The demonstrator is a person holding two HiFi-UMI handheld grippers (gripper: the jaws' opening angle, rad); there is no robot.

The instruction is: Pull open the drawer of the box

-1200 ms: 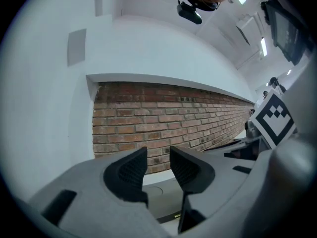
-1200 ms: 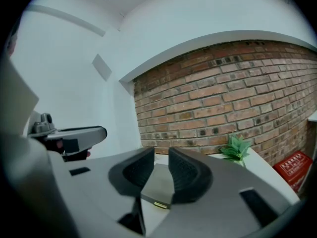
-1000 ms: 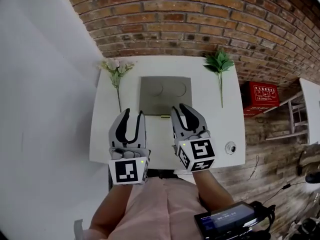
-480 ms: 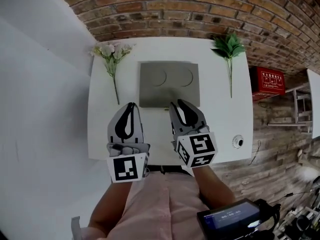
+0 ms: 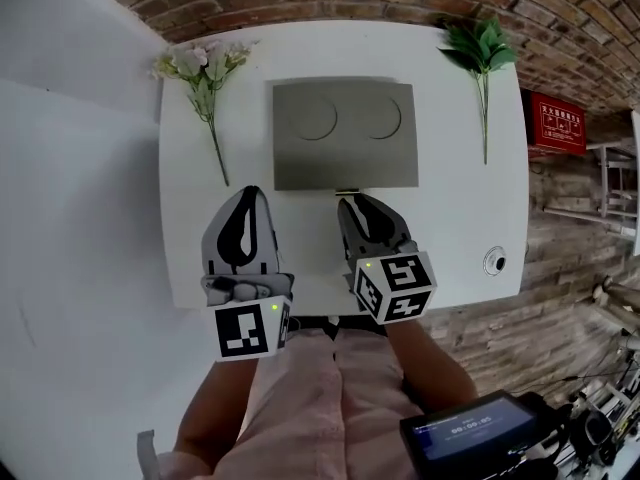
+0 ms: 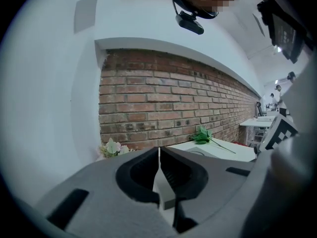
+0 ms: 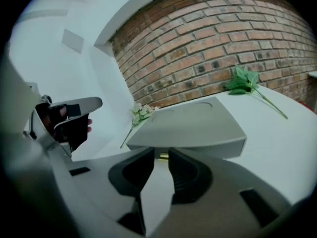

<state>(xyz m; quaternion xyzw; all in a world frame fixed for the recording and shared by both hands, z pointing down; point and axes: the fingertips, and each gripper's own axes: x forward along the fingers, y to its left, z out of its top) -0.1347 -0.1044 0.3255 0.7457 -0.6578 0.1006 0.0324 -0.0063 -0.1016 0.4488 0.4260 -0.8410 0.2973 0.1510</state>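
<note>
1. Head view: the flat grey box [image 5: 345, 133], with two shallow round dimples in its top, sits mid-table [image 5: 450, 228] towards the brick wall. Its drawer looks fully shut, and a small brass pull [image 5: 346, 190] shows on the near face. The right gripper [image 5: 360, 206] points at that pull. The left gripper [image 5: 250, 194] is off to the side over bare tabletop.
2. Left gripper view: its jaws have just been closing and now meet tip to tip, with nothing between them.
3. Right gripper view: the jaws stand apart, framing the pull just ahead without pinching it. The step is probably the approach. The next move calls for easing forward, closing on the pull and drawing straight back.
</note>
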